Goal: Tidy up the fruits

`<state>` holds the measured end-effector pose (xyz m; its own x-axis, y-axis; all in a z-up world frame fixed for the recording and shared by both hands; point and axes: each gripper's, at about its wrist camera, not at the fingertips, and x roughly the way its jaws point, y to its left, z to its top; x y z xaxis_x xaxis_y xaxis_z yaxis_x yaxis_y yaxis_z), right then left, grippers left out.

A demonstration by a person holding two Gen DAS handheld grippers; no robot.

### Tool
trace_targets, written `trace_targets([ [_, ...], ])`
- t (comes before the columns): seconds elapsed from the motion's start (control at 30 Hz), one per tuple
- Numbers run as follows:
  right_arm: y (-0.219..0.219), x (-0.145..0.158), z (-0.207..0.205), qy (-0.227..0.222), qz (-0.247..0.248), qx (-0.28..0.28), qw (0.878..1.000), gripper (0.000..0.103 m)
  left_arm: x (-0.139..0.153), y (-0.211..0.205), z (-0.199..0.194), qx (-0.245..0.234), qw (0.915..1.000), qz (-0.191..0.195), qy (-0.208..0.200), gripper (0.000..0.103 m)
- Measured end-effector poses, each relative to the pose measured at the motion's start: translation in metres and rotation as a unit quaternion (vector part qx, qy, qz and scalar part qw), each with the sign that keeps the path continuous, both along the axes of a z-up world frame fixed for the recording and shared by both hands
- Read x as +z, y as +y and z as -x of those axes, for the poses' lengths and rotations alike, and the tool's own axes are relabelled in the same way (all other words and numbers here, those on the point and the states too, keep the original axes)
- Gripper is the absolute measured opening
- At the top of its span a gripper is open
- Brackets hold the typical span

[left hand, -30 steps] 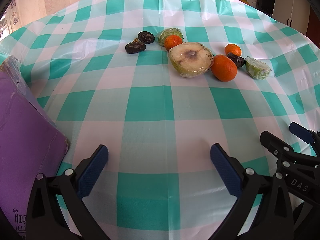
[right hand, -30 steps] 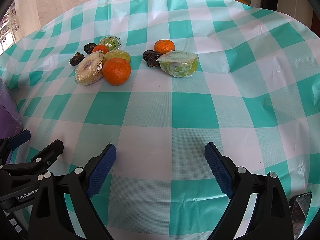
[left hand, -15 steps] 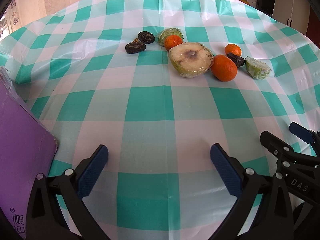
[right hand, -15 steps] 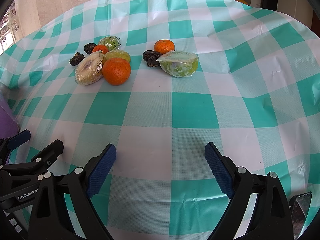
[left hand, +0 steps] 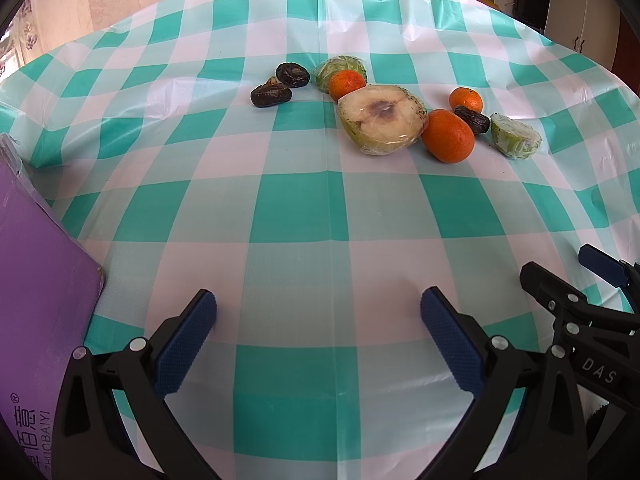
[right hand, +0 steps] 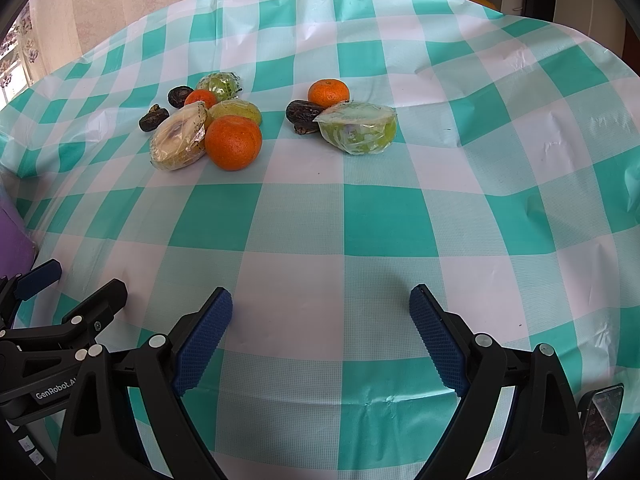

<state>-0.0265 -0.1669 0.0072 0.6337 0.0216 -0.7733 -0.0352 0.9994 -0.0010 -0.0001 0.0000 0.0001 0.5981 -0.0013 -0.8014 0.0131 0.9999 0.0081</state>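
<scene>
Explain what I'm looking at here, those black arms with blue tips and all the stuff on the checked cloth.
These are two hand-held grippers, each with a camera looking along its fingers. One picture is from the left gripper, one from the right gripper. Both are open and hold nothing. On the teal-and-white checked tablecloth lie a large orange, two smaller oranges, a plastic-wrapped cut pale fruit, wrapped green fruit pieces and dark wrinkled fruits. A purple box stands at the left.
</scene>
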Motion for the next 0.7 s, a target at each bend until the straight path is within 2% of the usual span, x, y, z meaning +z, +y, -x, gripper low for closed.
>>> trace_targets([
  [0.7,0.0004,0.0003,0.0000,0.000,0.000,0.000,1.000,0.087,0.0000,0.0001,0.0000,0.000,1.0000,0.000,0.000,0.102],
])
